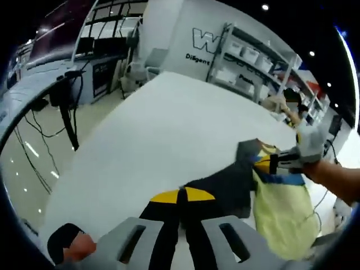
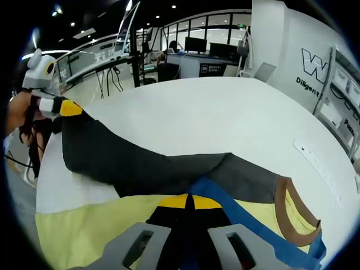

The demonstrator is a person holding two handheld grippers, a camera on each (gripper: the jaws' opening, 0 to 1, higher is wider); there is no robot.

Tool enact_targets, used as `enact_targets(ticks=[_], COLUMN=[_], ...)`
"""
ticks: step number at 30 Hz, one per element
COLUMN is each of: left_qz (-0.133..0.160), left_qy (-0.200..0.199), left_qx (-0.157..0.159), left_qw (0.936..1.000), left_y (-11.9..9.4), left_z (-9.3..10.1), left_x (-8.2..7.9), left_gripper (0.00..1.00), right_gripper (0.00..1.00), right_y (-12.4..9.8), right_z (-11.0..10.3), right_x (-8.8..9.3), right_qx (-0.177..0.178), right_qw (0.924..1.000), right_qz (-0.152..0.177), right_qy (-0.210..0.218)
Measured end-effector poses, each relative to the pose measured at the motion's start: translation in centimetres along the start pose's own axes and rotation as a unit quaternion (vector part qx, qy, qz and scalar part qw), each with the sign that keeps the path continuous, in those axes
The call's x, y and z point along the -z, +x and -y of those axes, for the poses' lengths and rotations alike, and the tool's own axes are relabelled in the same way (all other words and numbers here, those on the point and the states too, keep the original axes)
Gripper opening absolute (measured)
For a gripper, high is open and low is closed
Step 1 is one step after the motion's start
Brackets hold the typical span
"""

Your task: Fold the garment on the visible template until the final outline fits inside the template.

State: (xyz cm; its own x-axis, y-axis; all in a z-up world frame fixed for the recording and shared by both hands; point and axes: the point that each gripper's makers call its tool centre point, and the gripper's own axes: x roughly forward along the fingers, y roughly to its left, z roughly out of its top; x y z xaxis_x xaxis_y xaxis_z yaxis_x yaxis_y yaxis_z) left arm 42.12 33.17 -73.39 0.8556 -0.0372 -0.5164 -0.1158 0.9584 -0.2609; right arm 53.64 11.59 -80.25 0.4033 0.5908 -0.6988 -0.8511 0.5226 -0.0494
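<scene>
A multicoloured T-shirt of dark grey, pale yellow and blue fabric with a brown collar band (image 2: pixel 169 185) lies partly lifted on a broad white table (image 2: pixel 225 118), stretched between two hand-held tongs. No template outline can be made out on the table in either view.

In the right gripper view, the right tongs (image 2: pixel 190 212) sit at the near edge of the frame with their yellow-and-black tips pressed together on the shirt's fabric near the neckline; the tips are half buried in cloth, so the exact grip point is hard to read. The grey panel runs away to the far left, where the left tongs (image 2: pixel 61 107), held by a hand (image 2: pixel 17 112), pinch its corner and pull it taut off the table. The blue band and brown collar trail to the near right, where the frame's edge cuts them off.

In the left gripper view, the left tongs (image 1: pixel 181 198) are likewise closed on the dark grey cloth (image 1: pixel 225 185), and the right tongs (image 1: pixel 264 163), gripped by a gloved hand (image 1: pixel 309 147), hold the far side where the yellow fabric (image 1: pixel 278 208) bunches and hangs. White storage shelving (image 1: pixel 253 62) stands beyond the table.
</scene>
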Motion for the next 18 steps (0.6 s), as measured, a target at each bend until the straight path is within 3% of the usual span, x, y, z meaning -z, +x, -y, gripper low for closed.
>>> enact_targets(ticks=[3, 6, 8, 11, 12, 16, 18], left_qz=[0.051, 0.120, 0.186, 0.241, 0.247, 0.242, 0.246], left_qy=[-0.007, -0.020, -0.032, -0.069, -0.068, -0.054, -0.079], left_qx=[-0.007, -0.023, -0.028, -0.057, -0.062, -0.060, -0.064], left_qw=[0.9986, 0.9923, 0.9817, 0.9664, 0.9645, 0.9668, 0.9641], left_y=[-0.8, -1.9, -2.8, -4.0, -4.2, -3.0, -2.5], left_z=[-0.7, -1.9, -2.5, -4.0, -4.2, -4.5, -5.3], left_x=[-1.3, -2.9, -4.5, -5.6, -5.7, -5.5, -5.4], left_gripper=[0.00, 0.00, 0.00, 0.00, 0.00, 0.00, 0.00], right_gripper=[0.00, 0.00, 0.00, 0.00, 0.00, 0.00, 0.00], right_y=[0.0, 0.0, 0.0, 0.0, 0.0, 0.0, 0.0], right_z=[0.0, 0.0, 0.0, 0.0, 0.0, 0.0, 0.0], right_x=[0.0, 0.0, 0.0, 0.0, 0.0, -0.1, -0.1], right_qx=[0.001, 0.002, 0.002, 0.002, 0.002, 0.002, 0.002], right_qw=[1.0000, 1.0000, 1.0000, 1.0000, 1.0000, 1.0000, 1.0000], right_qz=[0.000, -0.001, -0.002, -0.002, -0.001, 0.000, -0.001], right_qy=[-0.001, -0.001, -0.002, -0.002, -0.002, -0.001, -0.001])
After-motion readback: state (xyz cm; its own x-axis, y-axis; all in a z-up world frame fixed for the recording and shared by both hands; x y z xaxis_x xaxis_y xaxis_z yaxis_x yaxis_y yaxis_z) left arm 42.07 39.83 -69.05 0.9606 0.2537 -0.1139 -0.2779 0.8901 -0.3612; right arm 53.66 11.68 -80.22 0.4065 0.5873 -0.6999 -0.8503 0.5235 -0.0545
